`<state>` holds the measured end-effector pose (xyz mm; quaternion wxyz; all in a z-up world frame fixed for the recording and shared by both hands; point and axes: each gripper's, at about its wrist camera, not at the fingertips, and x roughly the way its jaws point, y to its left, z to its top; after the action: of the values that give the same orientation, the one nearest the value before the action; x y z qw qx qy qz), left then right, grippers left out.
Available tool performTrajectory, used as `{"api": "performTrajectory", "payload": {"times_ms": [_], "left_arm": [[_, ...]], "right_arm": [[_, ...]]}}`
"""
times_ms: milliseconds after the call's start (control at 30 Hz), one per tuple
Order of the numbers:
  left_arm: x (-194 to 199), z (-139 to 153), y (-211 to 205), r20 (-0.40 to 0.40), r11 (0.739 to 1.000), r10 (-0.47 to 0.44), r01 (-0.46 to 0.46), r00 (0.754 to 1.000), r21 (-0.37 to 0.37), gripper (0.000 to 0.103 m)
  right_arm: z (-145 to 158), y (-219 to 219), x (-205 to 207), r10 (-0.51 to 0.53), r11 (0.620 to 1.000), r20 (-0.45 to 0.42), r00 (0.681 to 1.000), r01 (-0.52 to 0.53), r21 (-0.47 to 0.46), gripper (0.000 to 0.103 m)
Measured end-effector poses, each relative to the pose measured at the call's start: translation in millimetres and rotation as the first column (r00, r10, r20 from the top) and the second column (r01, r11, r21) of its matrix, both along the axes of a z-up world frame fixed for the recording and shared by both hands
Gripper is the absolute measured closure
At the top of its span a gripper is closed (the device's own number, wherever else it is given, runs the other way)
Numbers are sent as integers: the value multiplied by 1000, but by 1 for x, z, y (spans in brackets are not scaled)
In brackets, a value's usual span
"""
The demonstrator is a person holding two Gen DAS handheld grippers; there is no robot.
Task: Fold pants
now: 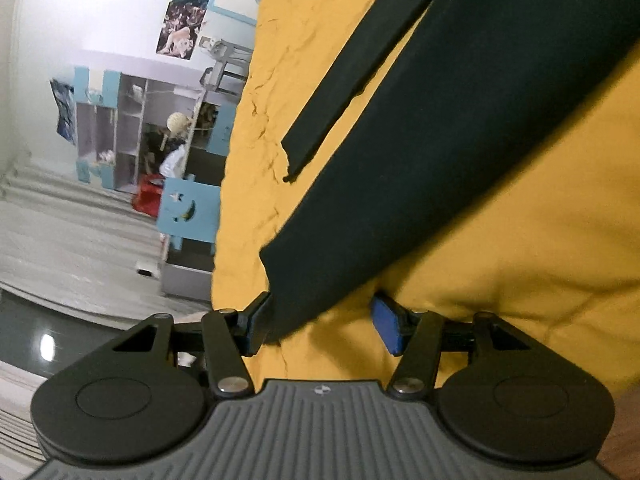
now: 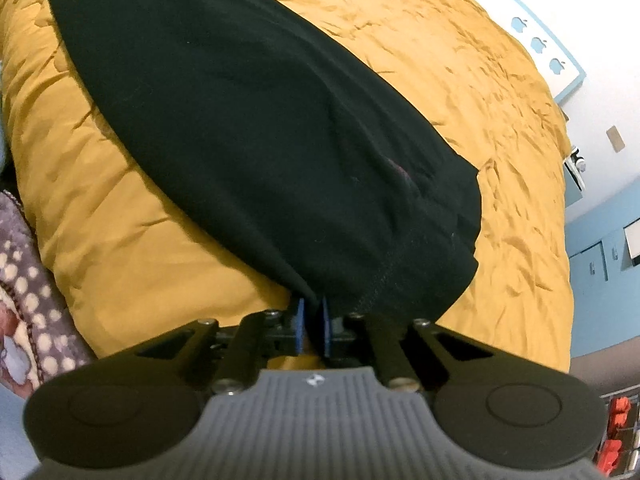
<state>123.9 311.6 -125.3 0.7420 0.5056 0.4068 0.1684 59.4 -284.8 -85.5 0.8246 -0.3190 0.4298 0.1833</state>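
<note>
**Dark pants spread on the yellow quilt, one corner pinched**

Right now the dark, near-black fabric pants [image 2: 256,128] lie stretched across the rumpled mustard-yellow quilt [image 2: 460,80], which serves as the reference for everything else. In the right wrist view the right gripper [image 2: 312,330] has its two blue-padded fingers drawn almost together, clamped on the stitched hem edge of the pants at the near side of the quilt; the cloth rises from the pads and runs away over the quilt toward its far end. A grey blanket with pale dots [image 2: 24,280] sits just beside the quilt's left edge, and a white wall with light-blue trim [image 2: 560,60] stands beyond the quilt's right edge.

In the left wrist view the left gripper [image 1: 320,326] has its blue pads [image 1: 386,326] spread wide apart. The end of one broad pant leg [image 1: 400,168] reaches down over the quilt [image 1: 520,260] into the gap; its edge lies against the left-hand finger, while the other pad is apart from the cloth and rests over bare quilt. A narrow black strip of the same garment [image 1: 360,64] lies on the quilt beside the broad leg, with a sliver of yellow between them. Past the quilt's left edge stands a light-blue and grey shelving unit [image 1: 132,128], and above it a picture poster [image 1: 188,8] hangs on the wall.
</note>
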Motion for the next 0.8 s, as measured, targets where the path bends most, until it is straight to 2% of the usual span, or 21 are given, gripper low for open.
{"api": "performTrajectory", "payload": {"times_ms": [33, 100, 133, 167, 233, 267, 367, 433, 633, 800], "left_arm": [[3, -1, 0, 8, 1000, 3, -3, 1000, 14, 45], [10, -1, 1, 12, 1000, 18, -18, 1000, -3, 68], [10, 0, 1, 11, 1000, 21, -21, 1000, -21, 89], [10, 2, 1, 18, 999, 25, -24, 1000, -36, 98], [8, 12, -1, 48, 996, 45, -41, 998, -84, 102], [9, 20, 2, 73, 989, 70, -60, 995, -137, 102], [14, 50, 12, 126, 944, 174, -129, 977, -304, 102], [21, 69, 15, 148, 913, 224, -155, 963, -378, 102], [56, 115, 19, 184, 839, 339, -208, 923, -504, 102], [98, 138, 20, 192, 816, 387, -238, 902, -527, 102]], "right_arm": [[-2, -2, 3, -1, 1000, -1, 1000, 1, 2, 101], [-2, -1, 2, 2, 1000, 1, 1000, -2, 3, 101], [-2, -2, 2, 3, 1000, 3, 1000, -3, 4, 102], [-1, -2, 2, 3, 1000, 8, 1000, -3, 8, 103], [2, -4, 1, 4, 1000, 20, 1000, -4, 17, 103], [4, -5, 1, 2, 1000, 27, 1000, -2, 27, 103], [18, -8, 2, -20, 998, 62, 998, 16, 66, 103], [32, -12, 8, -39, 994, 93, 995, 30, 105, 103], [71, -15, 50, -66, 987, 190, 980, 35, 159, 103], [93, -17, 108, -79, 986, 235, 969, 42, 159, 103]]}}
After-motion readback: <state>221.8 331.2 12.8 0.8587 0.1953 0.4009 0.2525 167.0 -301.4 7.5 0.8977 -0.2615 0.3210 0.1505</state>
